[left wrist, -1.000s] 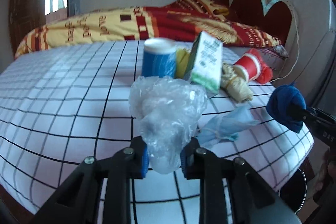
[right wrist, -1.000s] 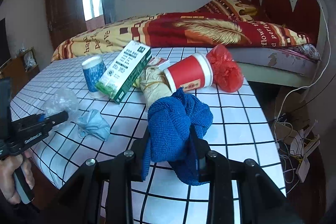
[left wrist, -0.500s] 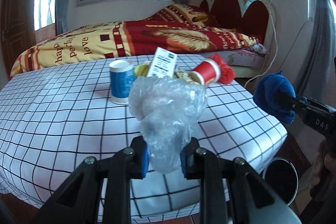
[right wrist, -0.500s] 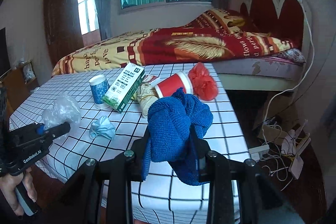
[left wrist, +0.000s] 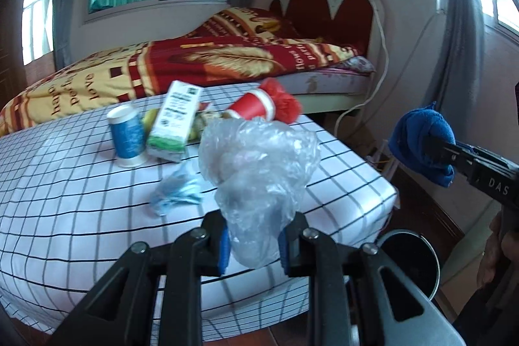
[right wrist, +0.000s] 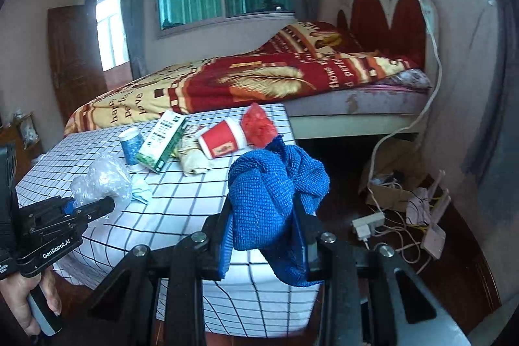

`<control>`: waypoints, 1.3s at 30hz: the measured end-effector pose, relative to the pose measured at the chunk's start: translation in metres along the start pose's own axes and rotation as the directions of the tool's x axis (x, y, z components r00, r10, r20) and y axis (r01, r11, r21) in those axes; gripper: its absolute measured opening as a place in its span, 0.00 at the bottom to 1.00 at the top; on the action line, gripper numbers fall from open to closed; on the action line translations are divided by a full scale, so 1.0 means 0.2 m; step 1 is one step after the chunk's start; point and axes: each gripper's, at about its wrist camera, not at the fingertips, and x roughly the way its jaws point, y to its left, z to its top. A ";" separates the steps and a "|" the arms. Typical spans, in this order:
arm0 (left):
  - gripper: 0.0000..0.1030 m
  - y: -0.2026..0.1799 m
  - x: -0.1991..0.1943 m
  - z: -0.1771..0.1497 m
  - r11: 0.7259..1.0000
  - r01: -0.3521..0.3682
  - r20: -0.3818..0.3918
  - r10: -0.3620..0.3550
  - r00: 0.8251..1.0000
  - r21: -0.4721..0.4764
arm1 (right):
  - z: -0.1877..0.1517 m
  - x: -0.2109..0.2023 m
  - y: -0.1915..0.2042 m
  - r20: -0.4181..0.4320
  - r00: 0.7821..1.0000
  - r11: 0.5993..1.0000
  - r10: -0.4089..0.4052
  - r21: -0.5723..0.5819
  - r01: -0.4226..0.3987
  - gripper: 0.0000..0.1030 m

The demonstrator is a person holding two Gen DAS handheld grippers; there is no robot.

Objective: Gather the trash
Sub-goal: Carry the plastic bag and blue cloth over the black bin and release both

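My left gripper [left wrist: 254, 244] is shut on a crumpled clear plastic bag [left wrist: 259, 164], held up in front of the checked table [left wrist: 65, 206]. My right gripper [right wrist: 264, 237] is shut on a bunched blue cloth [right wrist: 275, 193], beyond the table's right corner; it also shows as the blue cloth [left wrist: 421, 141] at the right of the left wrist view. On the table lie a blue cup [left wrist: 126, 135], a green and white carton [left wrist: 173, 119], a red cup [left wrist: 251, 106] on its side, a red bag [left wrist: 285, 102], a beige wad [right wrist: 194, 156] and a pale blue mask [left wrist: 176, 192].
A round black bin [left wrist: 408, 258] stands on the floor off the table's right corner. A bed [right wrist: 292, 80] with a red and yellow blanket lies behind the table. Cables, a power strip [right wrist: 368, 222] and a cardboard box [right wrist: 386, 193] clutter the floor at the right.
Both grippers have drawn back and up from the table with their loads still held. The table looks smaller and further away, and the black bin has come into the left wrist view.
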 end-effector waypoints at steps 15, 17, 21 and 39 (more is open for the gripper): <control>0.24 -0.46 0.05 -0.02 0.980 0.163 -0.021 -0.162 0.987 0.116 | -0.15 -0.26 -0.38 -0.003 0.991 0.987 -0.135 0.083 0.134 0.32; 0.24 -0.53 0.06 -0.03 0.974 0.182 -0.032 -0.180 0.983 0.135 | -0.18 -0.29 -0.43 -0.007 0.989 0.985 -0.145 0.092 0.145 0.32; 0.24 -0.66 0.10 -0.06 0.959 0.234 -0.062 -0.227 0.972 0.159 | -0.26 -0.36 -0.54 -0.024 0.985 0.978 -0.171 0.116 0.173 0.32; 0.24 -1.16 0.33 -0.33 0.862 0.454 -0.298 -0.382 0.875 0.226 | -0.69 -0.33 -0.84 -0.213 0.962 0.970 -0.169 0.139 0.201 0.32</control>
